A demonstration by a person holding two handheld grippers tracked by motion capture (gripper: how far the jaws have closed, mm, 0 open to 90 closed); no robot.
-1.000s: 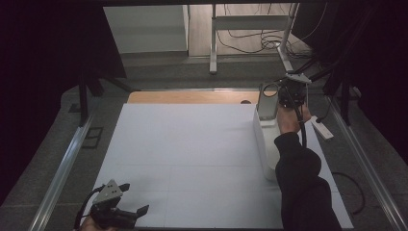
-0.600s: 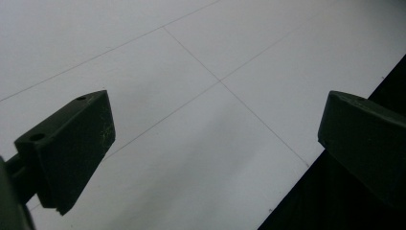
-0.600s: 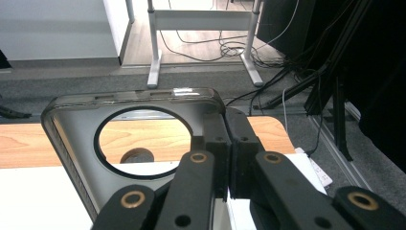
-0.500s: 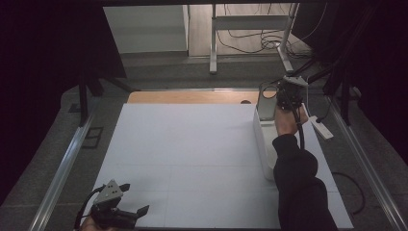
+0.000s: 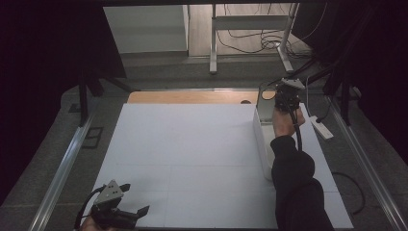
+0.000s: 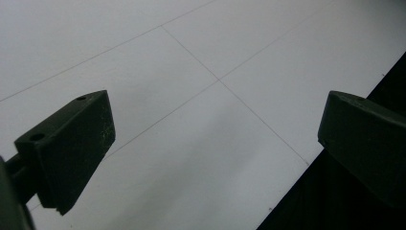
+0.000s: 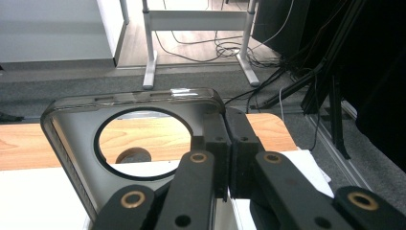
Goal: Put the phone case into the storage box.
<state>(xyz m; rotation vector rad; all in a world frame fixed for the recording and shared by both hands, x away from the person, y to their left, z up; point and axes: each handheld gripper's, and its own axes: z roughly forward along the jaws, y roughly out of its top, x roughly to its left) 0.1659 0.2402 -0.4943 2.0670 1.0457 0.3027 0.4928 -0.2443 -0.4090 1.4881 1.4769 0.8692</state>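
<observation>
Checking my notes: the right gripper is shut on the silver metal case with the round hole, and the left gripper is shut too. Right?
Not quite. The left gripper is open, jaws wide apart over the white table in the left gripper view. The right gripper is indeed shut on the silver metal case with the round hole.

Silver-grey metal case (image 5: 262, 130), long and box-shaped with rounded corners, lying along the right side of the white table top (image 5: 192, 149), one short end toward the far edge. At that far end, a flat upright panel (image 7: 143, 139) of the same grey metal, rounded at its top corners and edged along the top by a glossy rim. Pierced by a large round opening ringed in black (image 7: 143, 143), with the wooden board and white surface behind showing through it. Clamped at the panel's right edge between closed black pads. Near end of the case partly hidden behind a dark sleeve in the high view.
</observation>
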